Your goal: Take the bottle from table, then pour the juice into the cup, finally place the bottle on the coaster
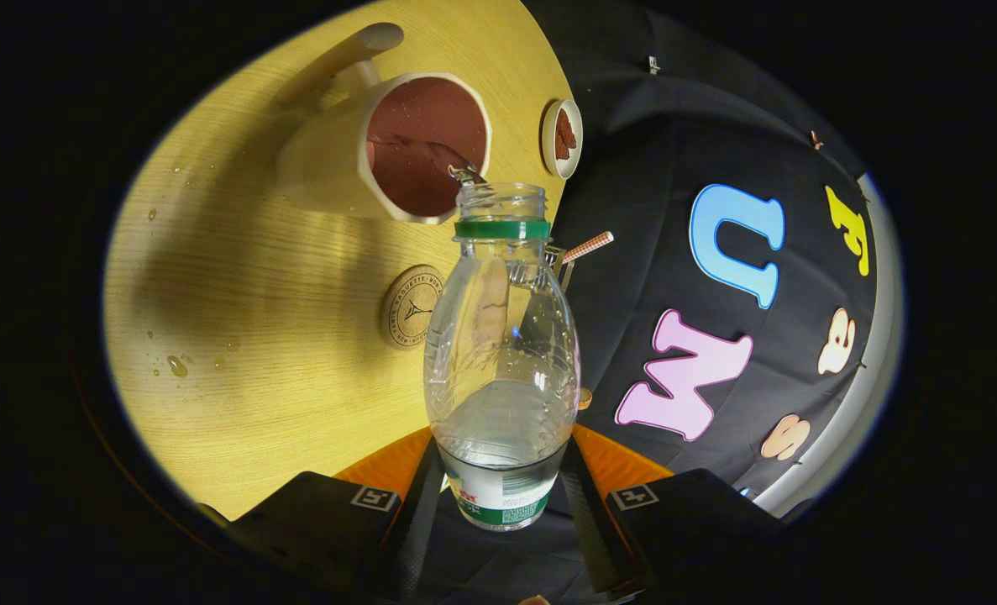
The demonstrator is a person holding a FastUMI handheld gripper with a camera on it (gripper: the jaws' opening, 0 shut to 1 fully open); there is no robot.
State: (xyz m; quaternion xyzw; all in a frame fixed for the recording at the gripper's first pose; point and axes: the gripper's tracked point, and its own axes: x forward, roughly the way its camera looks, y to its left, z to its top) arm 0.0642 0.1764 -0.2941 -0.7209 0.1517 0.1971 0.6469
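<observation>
Between our fingers, clamped on its base, the clear bottle (502, 353) with green neck ring tilts over the table (280, 353), trickling liquid into the cup (380, 151). Beside it lies the coaster (410, 307).

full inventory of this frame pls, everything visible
bottle: 1, clear with green neck ring, uncapped, between the fingers, mouth at the cup's rim, liquid running out
cup: 1, cream outside, reddish-brown inside, handled, beyond the bottle
coaster: 1, round cork, on the table beside the bottle
small dish: 1, white, brown contents, beyond the cup
table: 1, light wood, some droplets
striped stick: 1, behind the bottle's neck
gripper: 1, fingers clamped on the bottle's base
</observation>
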